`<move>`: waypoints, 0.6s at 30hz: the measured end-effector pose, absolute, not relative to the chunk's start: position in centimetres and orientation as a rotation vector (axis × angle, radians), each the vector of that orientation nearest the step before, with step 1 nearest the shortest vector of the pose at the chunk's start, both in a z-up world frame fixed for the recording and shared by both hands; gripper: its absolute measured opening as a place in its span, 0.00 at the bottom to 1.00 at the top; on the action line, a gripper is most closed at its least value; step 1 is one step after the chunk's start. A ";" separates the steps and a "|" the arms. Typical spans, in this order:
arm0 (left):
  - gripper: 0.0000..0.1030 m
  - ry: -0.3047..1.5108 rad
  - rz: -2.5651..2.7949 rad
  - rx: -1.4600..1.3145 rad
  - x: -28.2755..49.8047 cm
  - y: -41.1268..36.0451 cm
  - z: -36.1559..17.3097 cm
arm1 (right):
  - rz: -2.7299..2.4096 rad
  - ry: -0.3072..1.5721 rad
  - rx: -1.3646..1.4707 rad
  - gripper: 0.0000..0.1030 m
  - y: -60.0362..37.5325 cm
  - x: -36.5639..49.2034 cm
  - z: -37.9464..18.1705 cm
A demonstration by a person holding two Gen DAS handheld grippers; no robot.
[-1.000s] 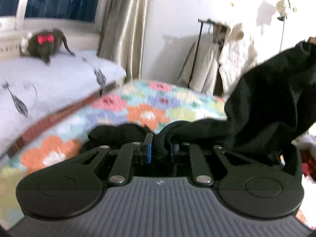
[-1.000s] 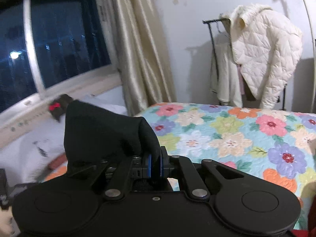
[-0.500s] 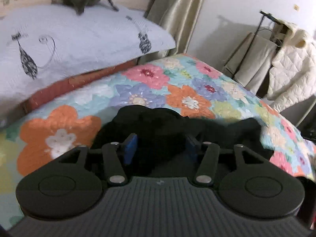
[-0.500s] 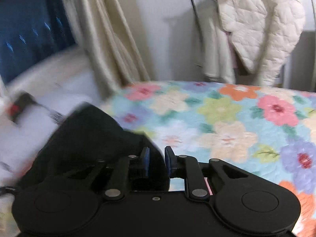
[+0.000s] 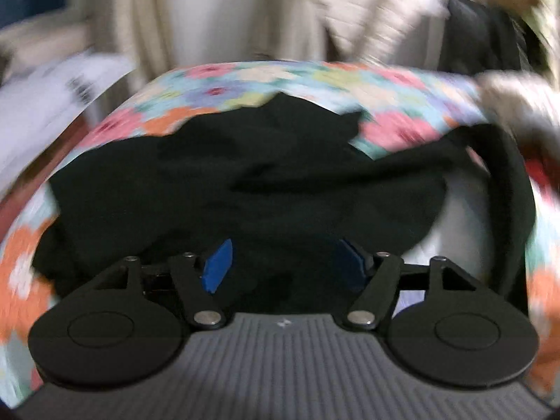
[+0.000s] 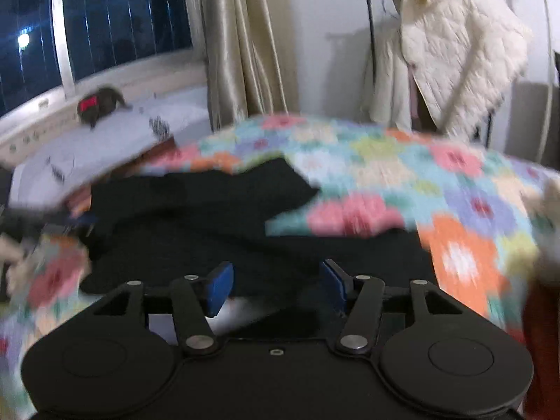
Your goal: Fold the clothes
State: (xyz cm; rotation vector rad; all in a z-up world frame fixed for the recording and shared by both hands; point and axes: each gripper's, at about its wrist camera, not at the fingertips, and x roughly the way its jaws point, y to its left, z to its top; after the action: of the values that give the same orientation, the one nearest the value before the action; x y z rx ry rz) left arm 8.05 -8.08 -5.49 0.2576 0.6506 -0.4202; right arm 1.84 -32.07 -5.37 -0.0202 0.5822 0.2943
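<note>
Black garment (image 5: 245, 189): it lies crumpled on the flowered quilt (image 5: 395, 84), spread across the near part of the bed and reaching toward its left edge.
Left tongs (image 5: 283, 266): yours are spread wide — the blue pads (image 5: 218, 266) stand well apart, and the dark cloth lies under and ahead of them. Whether the pads touch it, the blur does not let you tell.
Right tongs (image 6: 276, 285): also spread wide, pinching nothing; the garment (image 6: 217, 217) lies just ahead of the blue pads (image 6: 220, 288) and off to their left.
Cloth: soft, matte, black, bunched in loose folds with a ragged outline; in the left view one long strip runs off to the right and curves down.
Quilt (image 6: 385, 175): stitched, with big pink, orange and purple flowers on pale blue.
Far side: a white pillow (image 6: 105, 136) at the bed's left corner, with a dark plush toy (image 6: 99, 103) wearing a red bow, shiny beige curtains (image 6: 245, 45), and a cream quilted jacket (image 6: 462, 45) on a rack.
</note>
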 end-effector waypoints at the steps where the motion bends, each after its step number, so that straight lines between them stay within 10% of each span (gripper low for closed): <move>1: 0.69 0.639 -0.440 0.307 7.4 -8.9 -6.0 | 0.301 0.596 -0.040 0.59 -31.9 0.7 -6.2; 14: 0.88 0.643 -0.398 0.464 8.5 -11.6 -10.1 | 0.402 0.617 -0.494 0.73 -28.0 -3.3 -14.3; 15: 0.86 0.639 -0.399 0.456 8.6 -11.5 -10.3 | 0.420 0.608 -0.532 0.73 -27.6 -3.0 -14.7; 18: 0.34 0.662 -0.423 0.435 9.4 -11.6 -10.2 | 0.463 0.562 -0.656 0.81 -26.7 -2.2 -15.6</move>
State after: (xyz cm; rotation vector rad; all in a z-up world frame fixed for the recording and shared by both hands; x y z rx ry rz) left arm 9.39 -11.61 -10.25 0.4352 0.6622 -0.4231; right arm -2.17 -26.72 -15.57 -0.6559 0.5617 0.4630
